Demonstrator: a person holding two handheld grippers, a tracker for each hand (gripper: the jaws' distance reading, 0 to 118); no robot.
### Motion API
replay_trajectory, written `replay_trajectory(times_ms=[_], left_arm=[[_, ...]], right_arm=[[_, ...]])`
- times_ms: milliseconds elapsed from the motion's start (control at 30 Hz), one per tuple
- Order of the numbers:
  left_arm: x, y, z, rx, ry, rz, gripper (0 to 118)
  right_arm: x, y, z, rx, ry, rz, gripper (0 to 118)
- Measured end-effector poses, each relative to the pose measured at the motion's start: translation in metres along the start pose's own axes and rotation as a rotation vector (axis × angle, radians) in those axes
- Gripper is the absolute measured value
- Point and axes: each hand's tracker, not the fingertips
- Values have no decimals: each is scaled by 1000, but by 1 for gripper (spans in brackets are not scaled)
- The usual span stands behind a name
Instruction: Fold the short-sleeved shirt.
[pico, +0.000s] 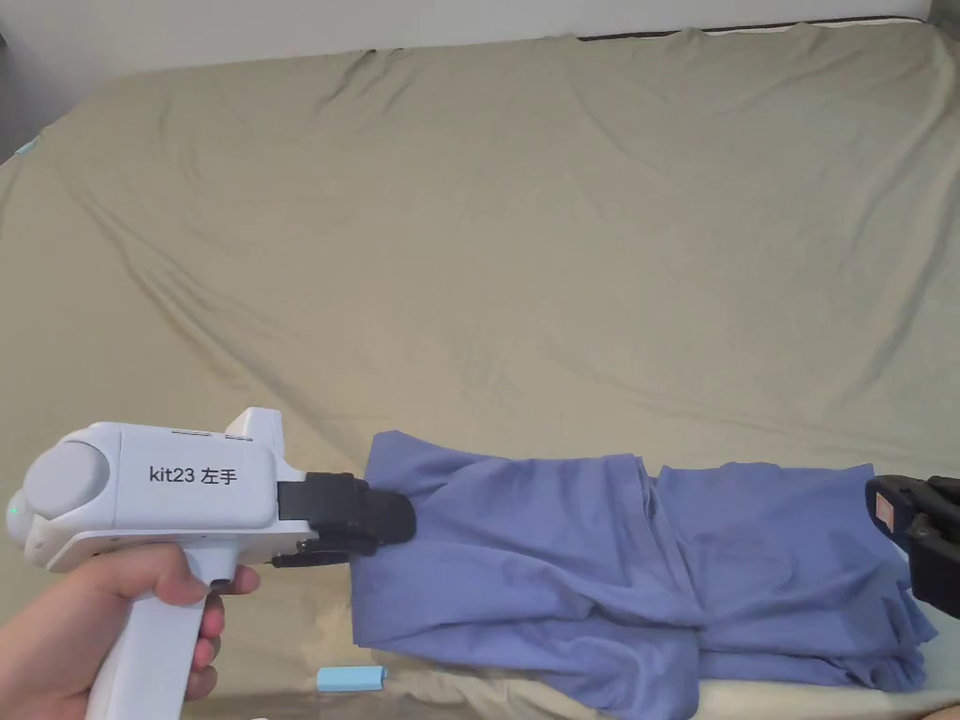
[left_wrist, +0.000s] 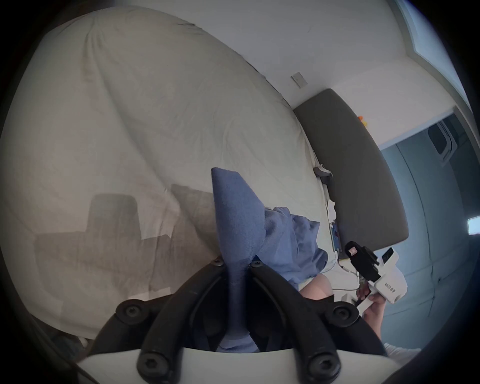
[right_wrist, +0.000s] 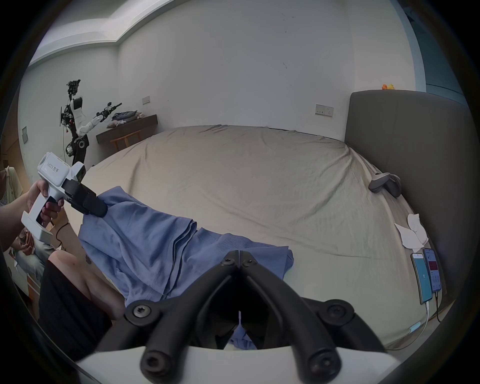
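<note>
- Wrinkled olive-beige bed sheet (pico: 525, 234) is seen stretched over a wide bed, with a grey padded headboard (right_wrist: 405, 156) standing at one end and a white wall behind.
- A blue short-sleeved shirt of soft knit fabric (pico: 581, 562) is laid in loose folds along the near edge of the bed, with part of it draped over that edge.
- The left claw (pico: 398, 520), black on a white pistol-shaped handle, is held in the person's left hand (pico: 84, 628) at the shirt's left end.
- In the left gripper view, a ridge of the blue fabric (left_wrist: 235, 233) is seen pinched between both jaws of the left claw, which are closed on it; the cloth is lifted there.
- The right claw (right_wrist: 238, 253) is seen over the shirt's right end with its jaw tips brought together; whether any cloth is caught between them cannot be told.
- Two phones with lit screens (right_wrist: 427, 272) are laid side by side on the bed near the headboard, with cables attached.
- A small light-blue block (pico: 350, 679) is seen just beside the shirt at the bed's near edge.
</note>
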Motion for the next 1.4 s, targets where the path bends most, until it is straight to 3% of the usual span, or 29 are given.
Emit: replay_trajectory(times_ms=[400, 500, 633, 900, 1200, 1267, 1333, 1367, 1400], left_arm=[[-71, 41, 64, -4, 244, 83, 8], [-45, 48, 80, 4, 257, 92, 8], [35, 57, 81, -26, 222, -17, 8], [149, 64, -9, -155, 300, -141, 8], [184, 26, -143, -316, 353, -151, 8], [183, 25, -160, -308, 357, -158, 22], [191, 26, -165, -307, 325, -157, 63], [200, 27, -156, -315, 255, -168, 71], [206, 30, -136, -258, 166, -179, 70]], right_arm=[[-2, -2, -2, -16, 3, 12, 0], [-3, -1, -3, -16, 2, 13, 0], [-5, 2, -4, -8, 21, 11, 0], [2, 0, 12, 11, 56, -1, 0], [27, -7, 35, 49, 31, -27, 0], [32, -9, 37, 48, 21, -39, 0], [39, -12, 38, 48, 15, -45, 0], [40, -12, 39, 48, 14, -47, 0], [42, -12, 39, 49, 14, -49, 0]])
